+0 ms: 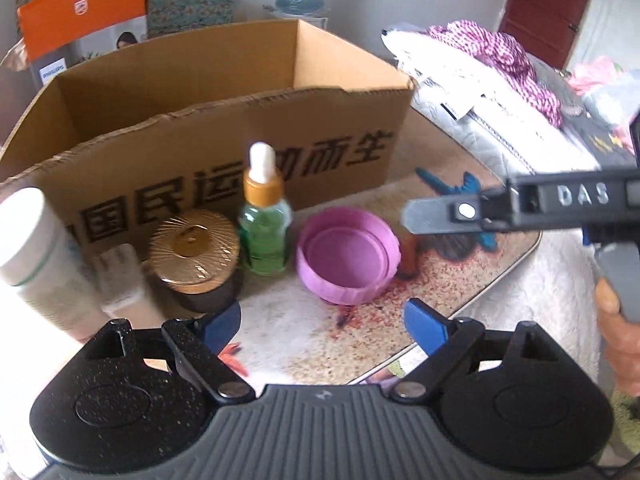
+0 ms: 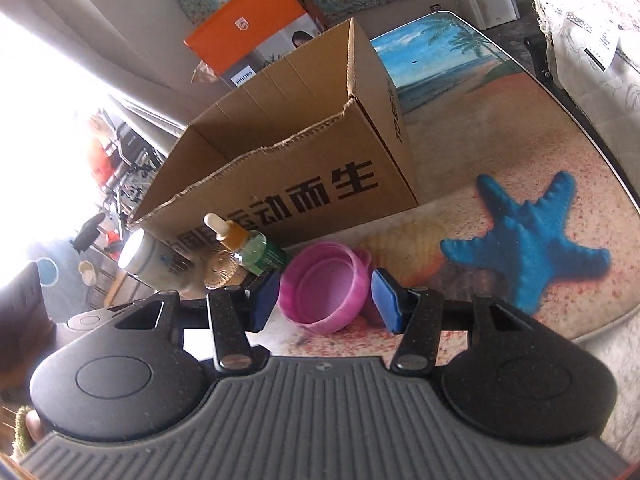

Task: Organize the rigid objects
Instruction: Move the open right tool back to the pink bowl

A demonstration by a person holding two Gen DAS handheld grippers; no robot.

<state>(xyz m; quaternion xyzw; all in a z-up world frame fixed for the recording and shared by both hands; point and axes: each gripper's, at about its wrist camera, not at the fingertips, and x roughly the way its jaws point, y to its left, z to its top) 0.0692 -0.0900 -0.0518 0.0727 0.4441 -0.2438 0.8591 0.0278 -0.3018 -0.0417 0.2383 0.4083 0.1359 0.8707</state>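
- Left gripper (image 1: 324, 322): jaws wide apart, nothing between them, hovering short of the row of items.
- Right gripper (image 2: 326, 298): jaws part-open, empty; the pink lid (image 2: 324, 286) lies rim-up just beyond its tips, not clamped.
- Risk: in my judgement, a grab at the lid's low curved rim could slip and skid it off the table (image 2: 500, 152) edge.
- Risk: the dropper bottle (image 1: 264, 224) stands upright just beside the lid and the gold jar (image 1: 196, 256); a wide sweep could topple it.
- White bottle (image 1: 36, 252) stands at far left of the row.
- Box (image 1: 224, 128) behind the row: open-topped; the part of its inside that shows holds nothing.
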